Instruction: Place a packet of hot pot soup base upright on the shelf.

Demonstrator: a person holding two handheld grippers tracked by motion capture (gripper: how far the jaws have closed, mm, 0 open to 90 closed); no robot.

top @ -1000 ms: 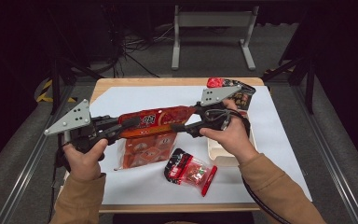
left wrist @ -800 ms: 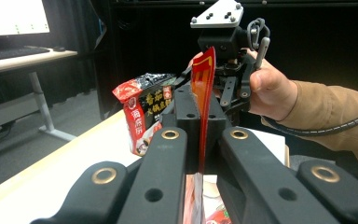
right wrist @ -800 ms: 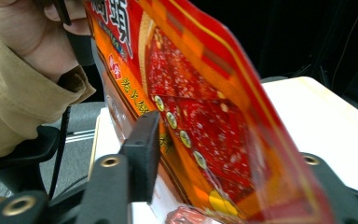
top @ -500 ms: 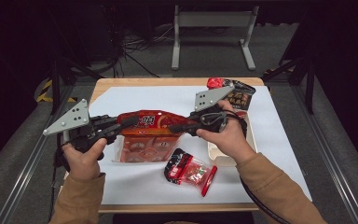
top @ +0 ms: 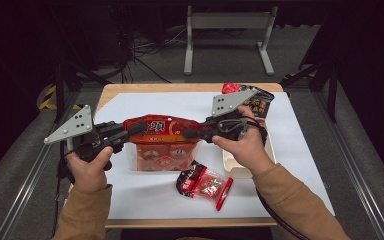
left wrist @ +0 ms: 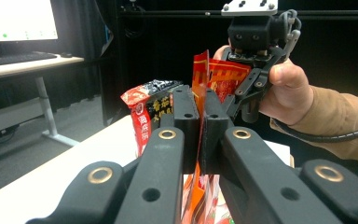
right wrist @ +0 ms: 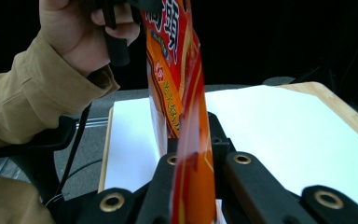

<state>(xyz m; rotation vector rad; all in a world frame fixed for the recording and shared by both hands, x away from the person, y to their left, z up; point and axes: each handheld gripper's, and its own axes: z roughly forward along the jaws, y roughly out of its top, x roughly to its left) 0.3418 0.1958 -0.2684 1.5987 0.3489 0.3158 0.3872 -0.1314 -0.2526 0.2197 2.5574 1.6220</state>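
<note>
While the person's left hand grips its handle at the left edge of the table, the left gripper has its two black jaws pinched pretty much flat together on the left end of a big red-and-orange printed plastic snack bag, and in the left gripper view you can see the bag's thin edge squeezed right between them. The bag is stretched out sideways over the white sheet covering the wooden table, held up between both tools. In front of it, lying on the sheet, is a small clear-and-red crinkly packet. Moving right, the right gripper is clamped down the same way on the bag's right end, jaws closed tight on the foil in the right gripper view, with the right hand wrapped around it. Behind that hand sits a dark packet with red print, near the table's far right corner.
</note>
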